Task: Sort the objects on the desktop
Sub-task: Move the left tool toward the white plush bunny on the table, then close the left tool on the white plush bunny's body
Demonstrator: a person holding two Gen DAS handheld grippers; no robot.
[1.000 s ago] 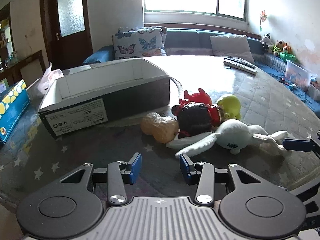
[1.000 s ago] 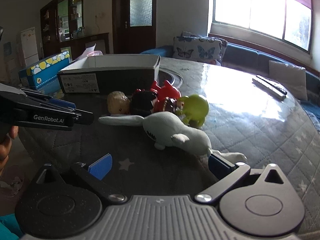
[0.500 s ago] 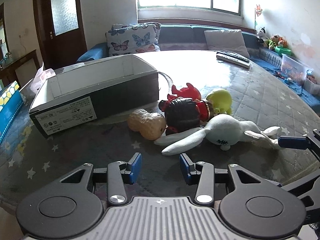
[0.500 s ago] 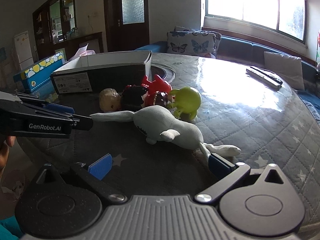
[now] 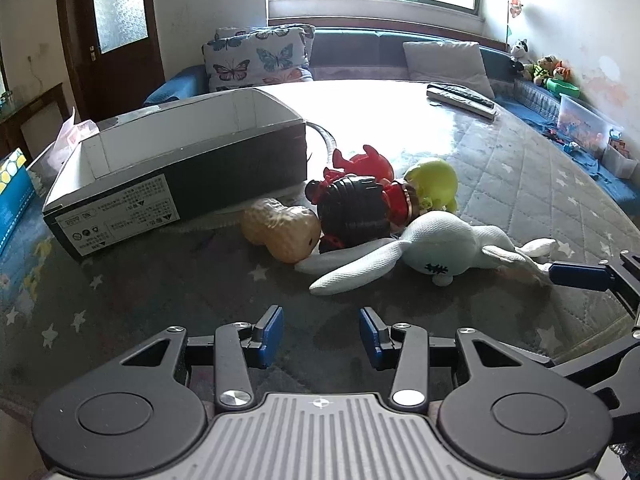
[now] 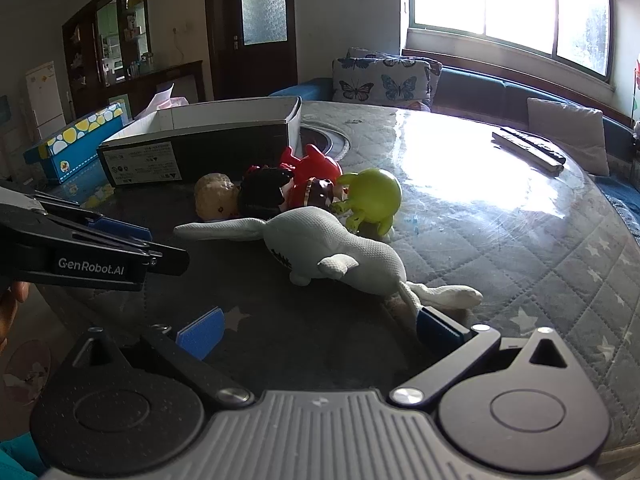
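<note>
A pile of toys lies on the quilted table: a white plush rabbit, a black-haired doll in red, a tan peanut toy, a yellow-green figure and a red toy. An open black box with a white inside stands left of them. My left gripper is open and empty, short of the rabbit's ears. My right gripper is wide open, its right finger by the rabbit's leg.
A blue tissue box with dots stands left of the black box. Remote controls lie at the table's far right. A sofa with butterfly pillows runs behind the table. The left gripper shows in the right wrist view.
Both grippers have pulled back a little from the toys, and the views have shifted slightly. The jaws have kept their openings. The toys and box have not moved.
</note>
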